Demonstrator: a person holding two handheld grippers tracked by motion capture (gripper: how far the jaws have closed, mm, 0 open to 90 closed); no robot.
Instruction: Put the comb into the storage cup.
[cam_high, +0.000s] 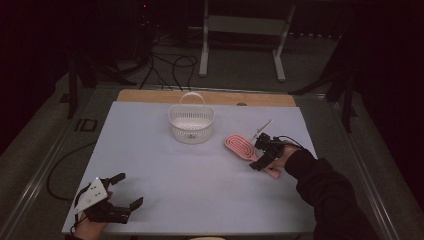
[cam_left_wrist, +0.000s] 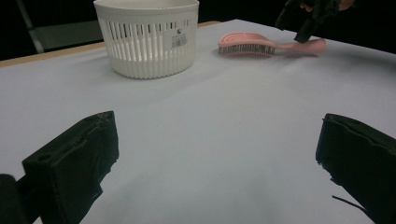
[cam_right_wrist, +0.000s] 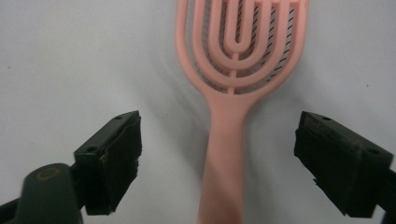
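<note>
Right gripper (cam_right_wrist: 219, 154) astride slotted pink hairbrush (cam_right_wrist: 233, 93)

I see the brush (cam_right_wrist: 233, 70) as smooth pink plastic with a soft sheen, and the basket (cam_left_wrist: 147, 42) as white slotted plastic, matt. The table (cam_high: 200, 180) wears a matt pale sheet, bare wood at its far edge; my jaws' black pads look rough.

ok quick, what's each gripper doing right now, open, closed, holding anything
Left gripper: open, holding nothing, above the bare white table cover.
Right gripper: open, jaws astride the pink hairbrush handle, not gripping it yet.
</note>
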